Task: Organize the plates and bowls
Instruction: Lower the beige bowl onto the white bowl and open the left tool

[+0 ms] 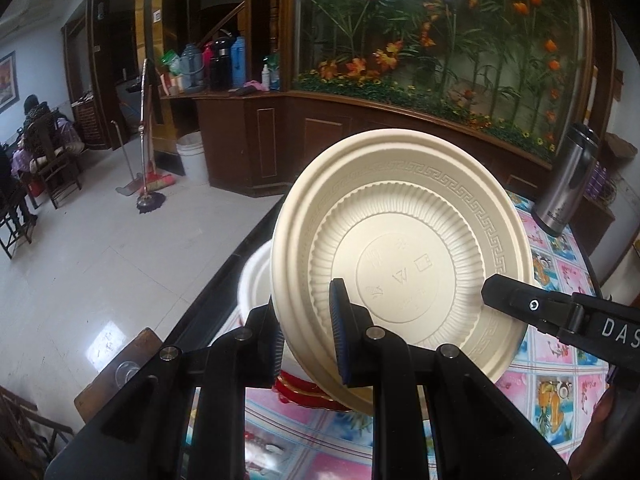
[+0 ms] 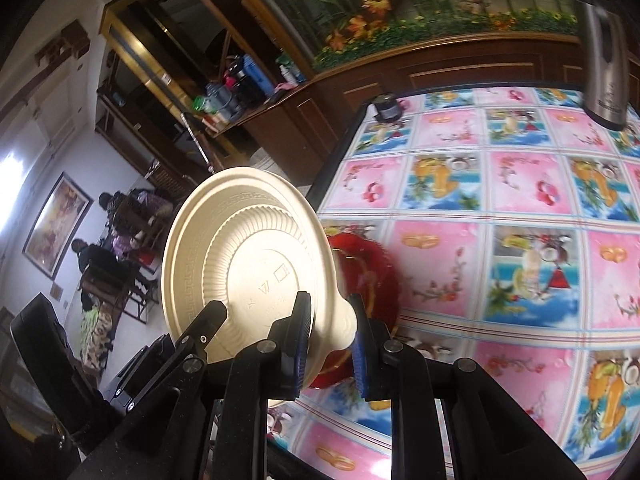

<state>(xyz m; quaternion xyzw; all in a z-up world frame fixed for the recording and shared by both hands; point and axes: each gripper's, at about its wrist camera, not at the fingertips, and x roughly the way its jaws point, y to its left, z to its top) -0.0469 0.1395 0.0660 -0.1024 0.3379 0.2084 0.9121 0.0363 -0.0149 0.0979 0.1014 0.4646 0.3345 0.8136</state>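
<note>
While a cream plastic plate (image 1: 404,256) is held tilted above the counter (image 1: 560,360), its ribbed underside with a raised key-pattern border is turned toward both cameras. The plate's rim is pinched between the blue-padded jaws of the left gripper (image 1: 308,336), at its lower left edge. In the right wrist view, the opposite edge is clamped between the jaws of the right gripper (image 2: 332,344); both pairs are closed on the rim. A white bowl (image 1: 254,280) is seen just behind the plate, and a glossy red dish (image 2: 368,280) lies below it on the counter, which is covered with a shiny pink and blue fruit-patterned cloth. A steel flask (image 1: 568,180) stands well apart at the far edge. Beyond, a dark wooden cabinet (image 1: 248,140) is visible.
</note>
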